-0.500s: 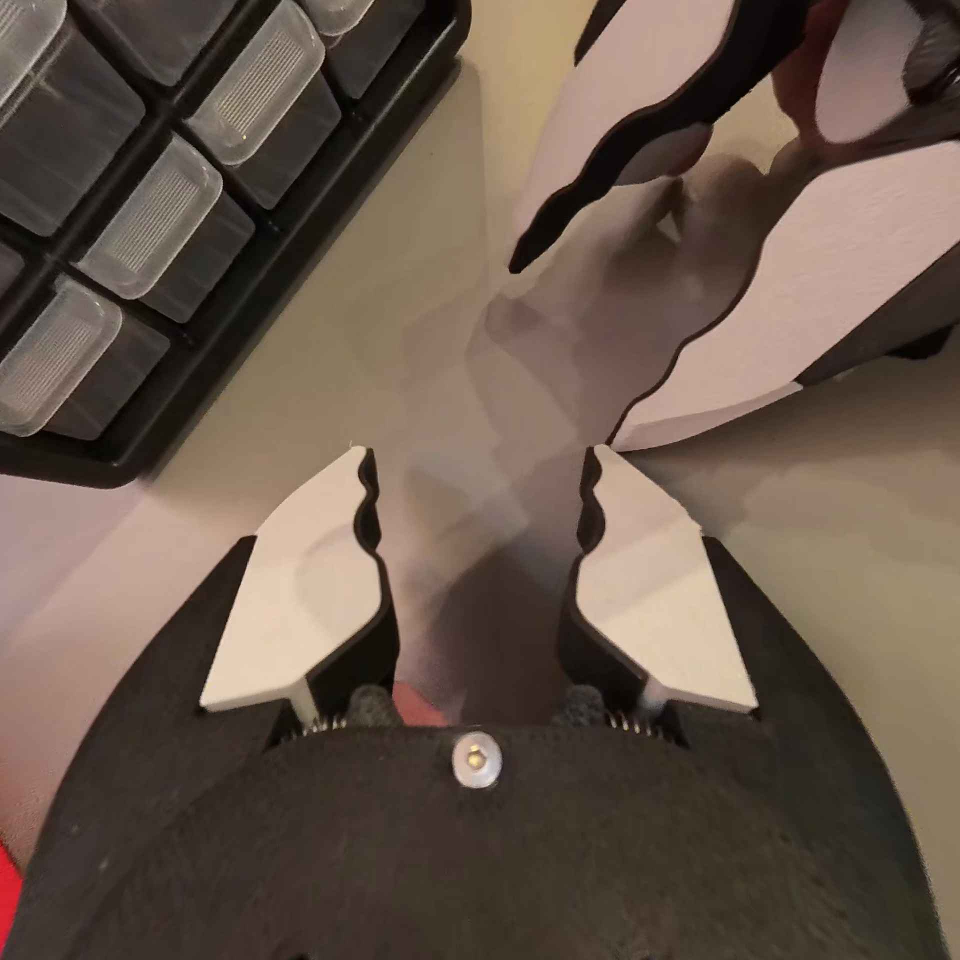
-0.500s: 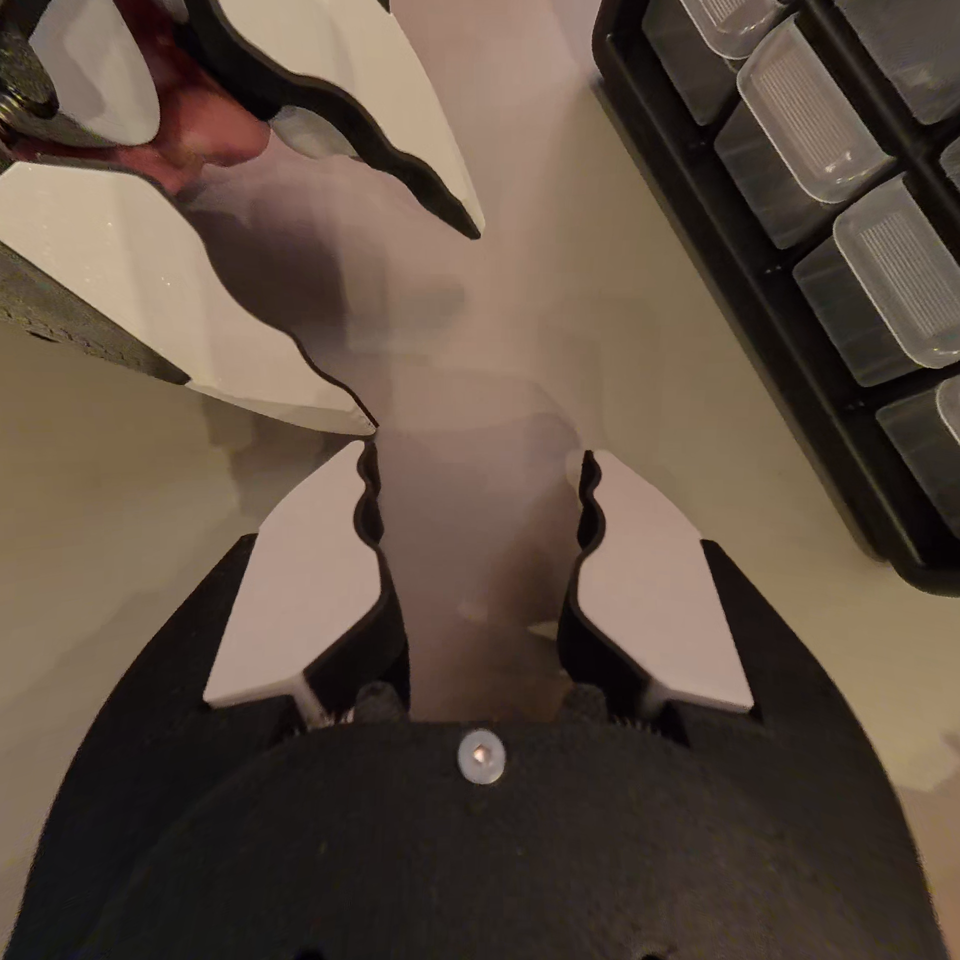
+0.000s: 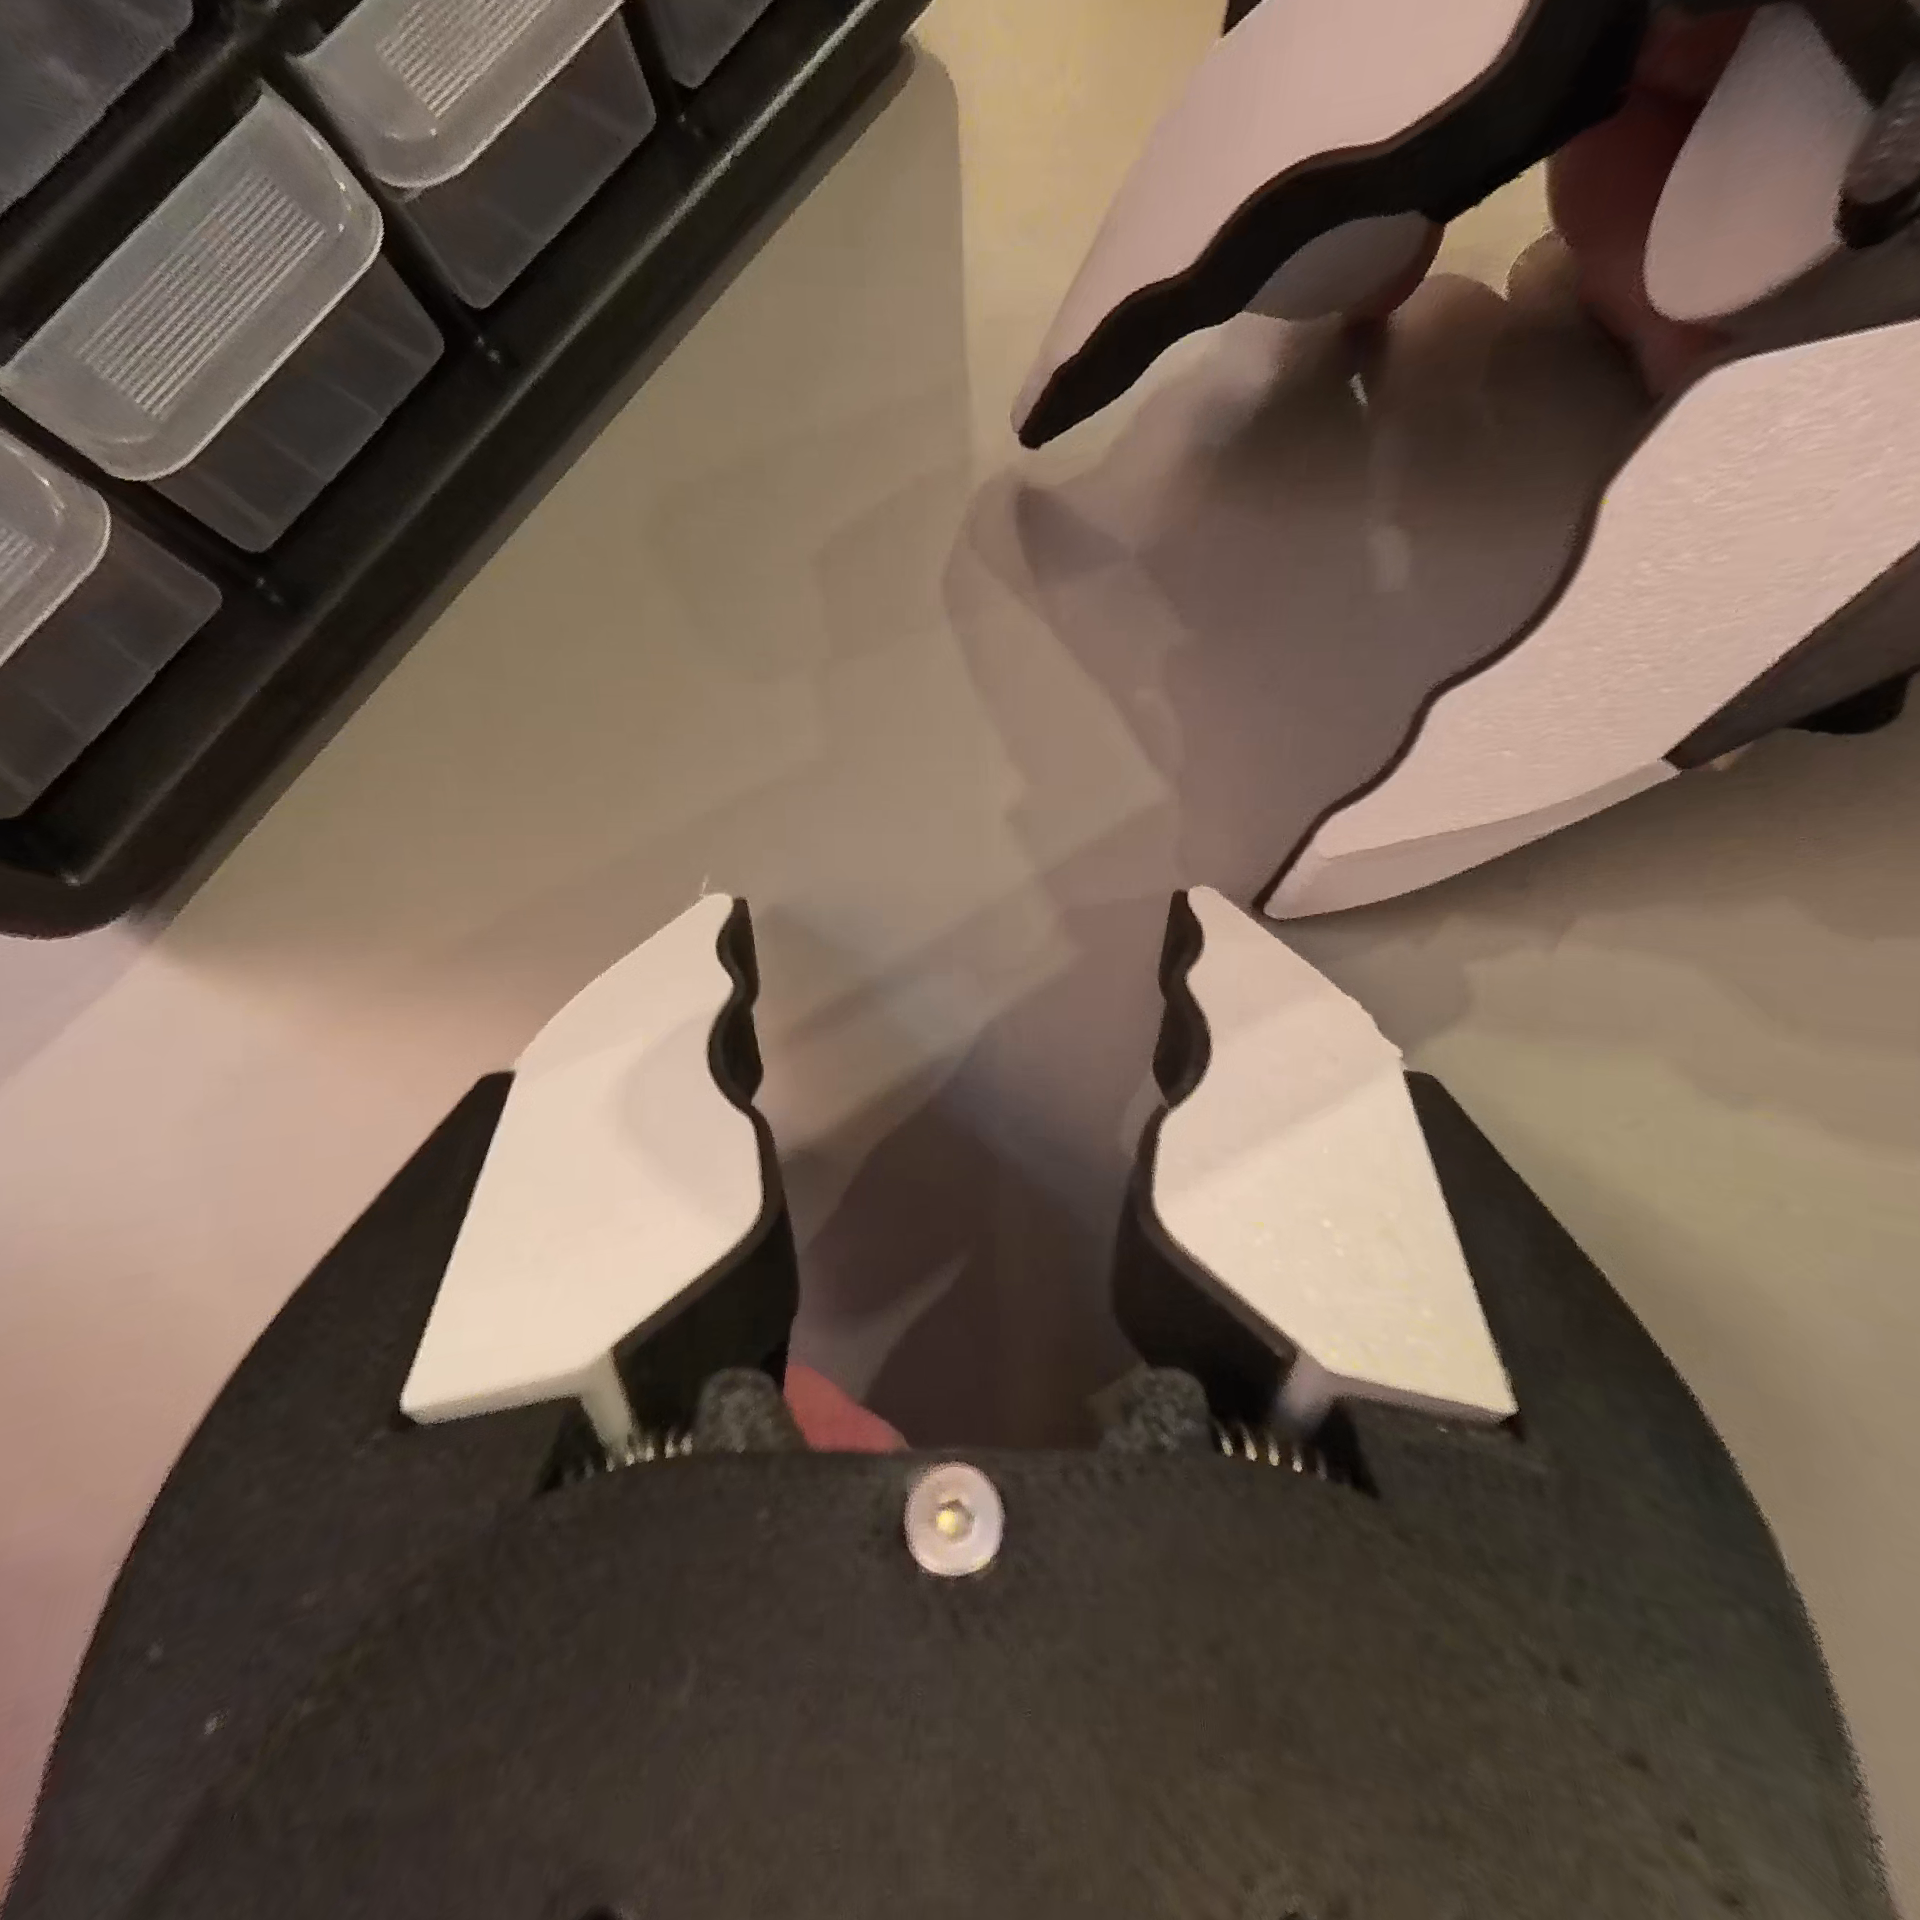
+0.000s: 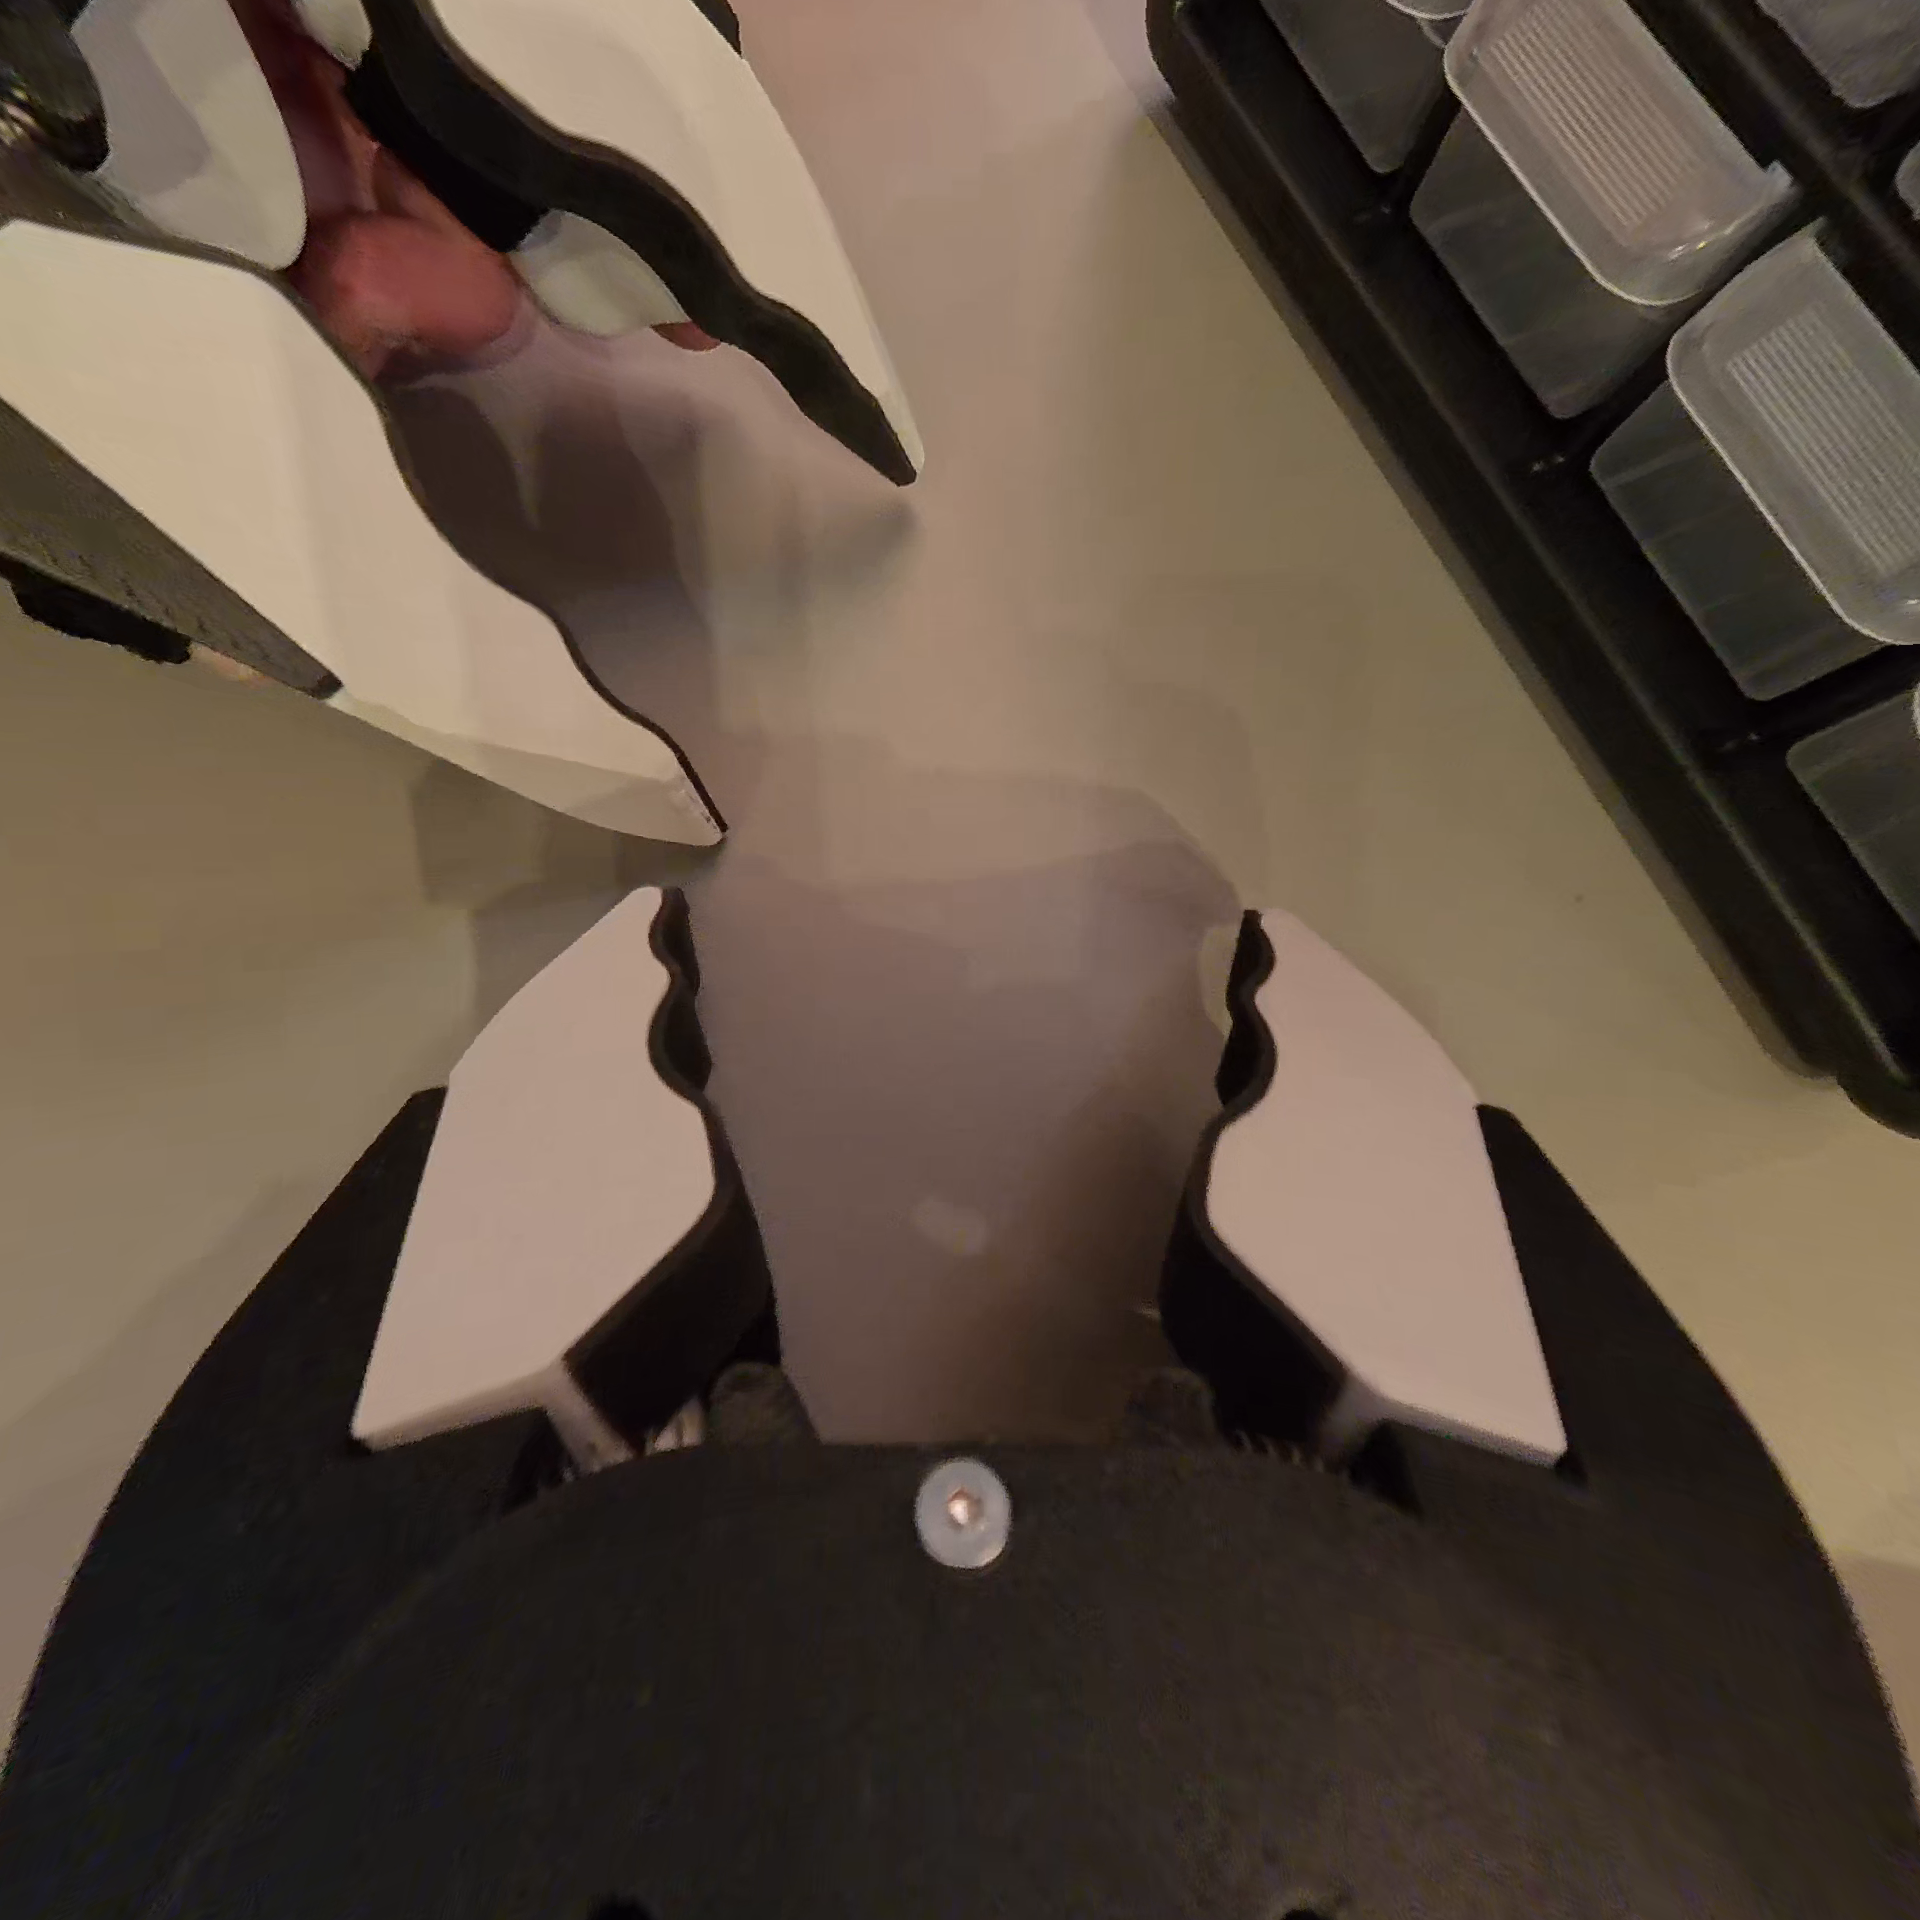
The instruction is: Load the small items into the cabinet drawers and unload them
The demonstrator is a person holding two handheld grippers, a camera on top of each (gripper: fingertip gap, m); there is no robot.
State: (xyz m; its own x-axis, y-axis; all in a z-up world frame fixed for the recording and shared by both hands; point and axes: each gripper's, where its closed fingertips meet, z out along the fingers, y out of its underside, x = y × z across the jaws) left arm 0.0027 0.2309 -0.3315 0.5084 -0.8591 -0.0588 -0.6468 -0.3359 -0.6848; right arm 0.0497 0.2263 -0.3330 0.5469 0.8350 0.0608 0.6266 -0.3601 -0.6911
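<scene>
Left gripper [image 3: 956, 914]: my fingers stand apart with nothing between them, hanging over bare surface [image 3: 644, 665].
Right gripper [image 4: 956, 920]: my fingers are spread apart too, and nothing is held; only pale surface [image 4: 1091, 582] shows through the gap.
Cabinet [image 3: 582, 343]: a black frame of clear drawers [image 3: 218, 312], all pushed in; in the left wrist view it fills the upper left corner, in the right wrist view [image 4: 1507, 540] the upper right.
Cabinet edge: its black rim runs diagonally, well apart from both sets of fingertips, with a strip of bare surface along it.
Between the grippers: they face each other on the side away from the cabinet; one tip of the right gripper [image 3: 1153, 665] lies just beside my left gripper's right fingertip [image 3: 1205, 914], nearly touching.
Small items: none visible on the surface or in the fingers; what the drawers hold, I cannot tell.
Open room: surface between cabinet rim and grippers is free.
</scene>
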